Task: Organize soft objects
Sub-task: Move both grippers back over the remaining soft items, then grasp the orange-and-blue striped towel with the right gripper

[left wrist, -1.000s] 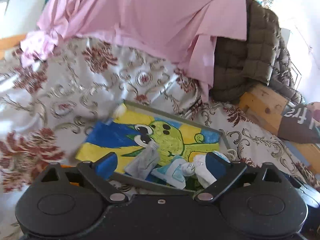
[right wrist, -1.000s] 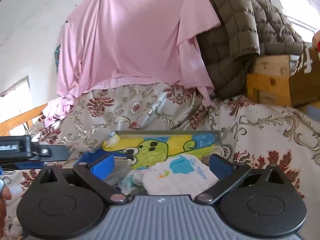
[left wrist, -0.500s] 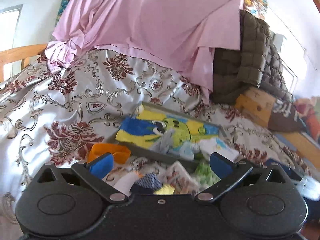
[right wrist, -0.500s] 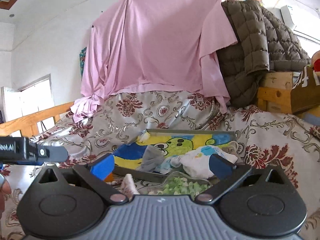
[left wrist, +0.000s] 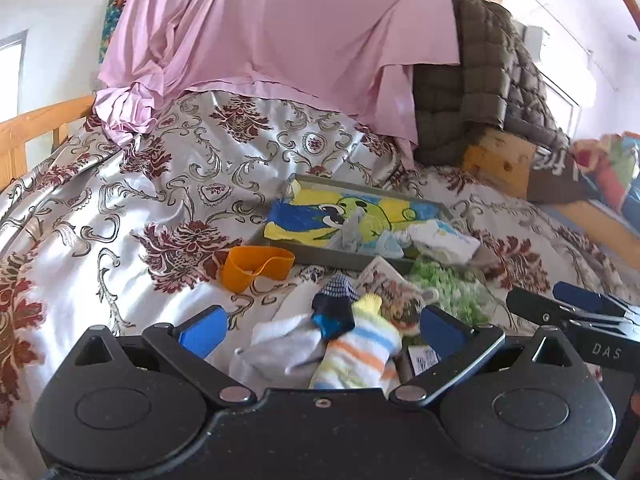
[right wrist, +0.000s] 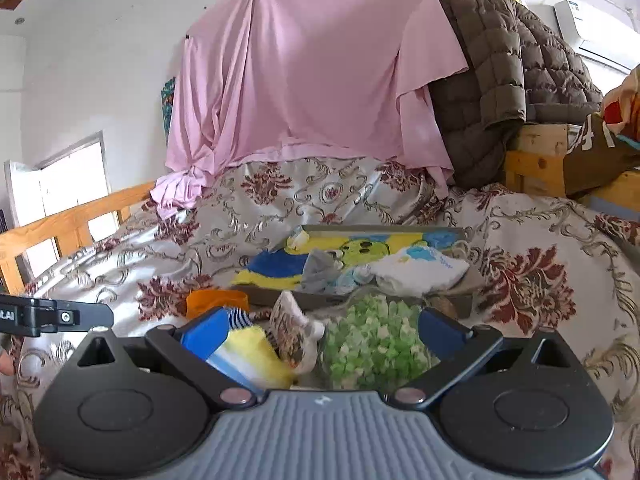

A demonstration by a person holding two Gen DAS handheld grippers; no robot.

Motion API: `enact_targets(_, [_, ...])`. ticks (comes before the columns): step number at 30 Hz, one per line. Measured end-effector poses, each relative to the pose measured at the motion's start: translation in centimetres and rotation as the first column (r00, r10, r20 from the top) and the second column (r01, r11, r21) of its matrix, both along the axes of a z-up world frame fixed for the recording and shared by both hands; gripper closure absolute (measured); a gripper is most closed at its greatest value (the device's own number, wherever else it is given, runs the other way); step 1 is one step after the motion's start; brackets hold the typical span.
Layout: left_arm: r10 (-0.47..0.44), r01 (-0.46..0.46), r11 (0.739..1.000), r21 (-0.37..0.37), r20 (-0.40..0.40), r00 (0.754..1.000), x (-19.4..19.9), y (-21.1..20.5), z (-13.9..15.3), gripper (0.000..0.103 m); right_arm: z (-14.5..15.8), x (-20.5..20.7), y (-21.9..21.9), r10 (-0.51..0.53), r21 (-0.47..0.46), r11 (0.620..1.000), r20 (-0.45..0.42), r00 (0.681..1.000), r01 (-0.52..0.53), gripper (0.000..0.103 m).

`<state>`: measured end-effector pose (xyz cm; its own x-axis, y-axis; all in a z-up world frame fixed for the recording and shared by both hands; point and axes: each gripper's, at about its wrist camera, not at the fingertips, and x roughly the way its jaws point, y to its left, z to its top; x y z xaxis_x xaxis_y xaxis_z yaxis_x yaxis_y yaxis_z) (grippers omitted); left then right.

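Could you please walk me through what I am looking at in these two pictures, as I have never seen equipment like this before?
Each picture comes from a fisheye camera mounted on a handheld gripper, looking forward along its two blue-padded fingers. A person carries one in each hand; there is no robot arm. The left gripper and the right gripper are both open and hold nothing. They hover over a floral bedspread. On it lie a striped sock, a dark blue sock, an orange band, a green fluffy item and a tray lined with a cartoon cloth and holding more small garments.
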<state>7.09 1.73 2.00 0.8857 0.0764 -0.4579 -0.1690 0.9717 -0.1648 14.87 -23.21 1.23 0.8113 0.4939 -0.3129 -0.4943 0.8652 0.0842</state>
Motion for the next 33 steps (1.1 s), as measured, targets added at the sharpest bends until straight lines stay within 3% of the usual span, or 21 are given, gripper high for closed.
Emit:
enact_targets(9, [-0.046,0.047,0.999,0.011,-0.035,0.998,-2.1,0.5,-0.3,0.001,-0.7,-3.2,1.0,0.049,-0.016,0.999,-0.046,0.998,-0.05,0.0])
enact_targets(16, [-0.037,0.046,0.996,0.08,-0.11,0.993,-2.6,0.7,-1.0,0.001,-1.6,-5.2,2.5,0.11,-0.082,0.99,-0.077,0.991,-0.116,0.0])
enact_targets(22, [-0.045,0.053,0.998,0.034,-0.192,0.98,-2.5,1.5,-2.0,0.001,-2.2,-5.8,3.4,0.151,-0.102,0.981,-0.112,0.982,-0.162,0.0])
enact_targets(28, [-0.008,0.028,0.995,0.095,-0.206,0.979,-2.8,1.5,-2.1,0.001,-2.6,-6.0,3.6,0.141,-0.121,0.98,-0.133,0.981,-0.157,0.0])
enact_targets(33, [0.02,-0.015,1.0,0.022,-0.221,0.975,-2.8,2.7,-2.2,0.001,-2.9,-6.2,3.9,0.144,-0.139,0.977,-0.142,0.979,-0.164,0.0])
